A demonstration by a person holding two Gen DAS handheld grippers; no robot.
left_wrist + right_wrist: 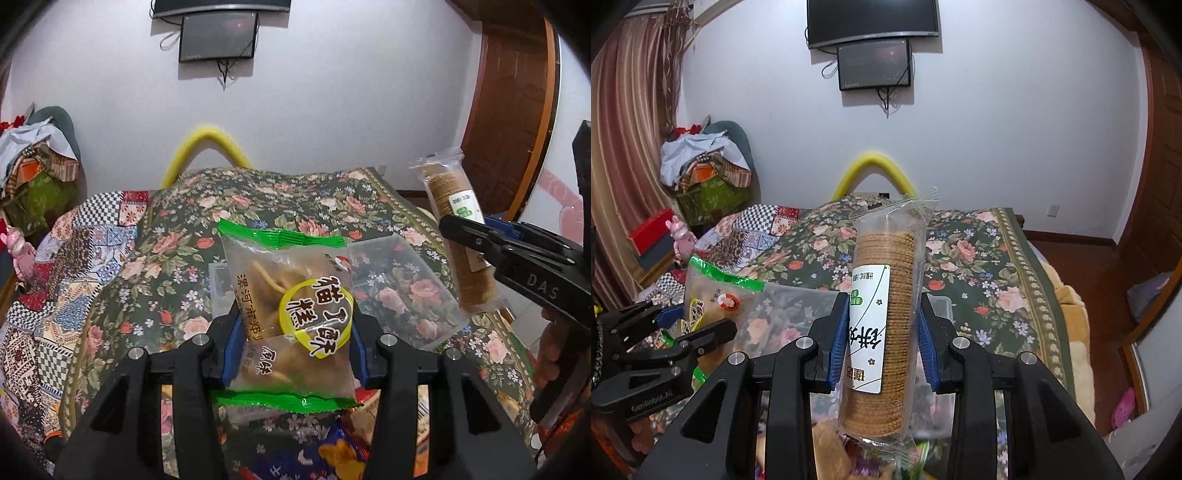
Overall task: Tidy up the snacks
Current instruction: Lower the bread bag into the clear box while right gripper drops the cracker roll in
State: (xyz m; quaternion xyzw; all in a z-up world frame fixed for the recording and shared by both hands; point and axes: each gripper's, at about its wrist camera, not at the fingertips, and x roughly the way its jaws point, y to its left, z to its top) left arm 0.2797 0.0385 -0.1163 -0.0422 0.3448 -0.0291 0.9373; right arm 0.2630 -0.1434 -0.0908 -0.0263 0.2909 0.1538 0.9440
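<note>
The left tool [295,347] is clamped on a green-edged snack bag [291,314], held above the floral bedspread [155,266] and in front of a clear plastic box [406,288] lying on the bed. To its right, the right tool [882,339] grips an upright sleeve of round crackers [886,317] by its middle, lifted off the bed
</note>
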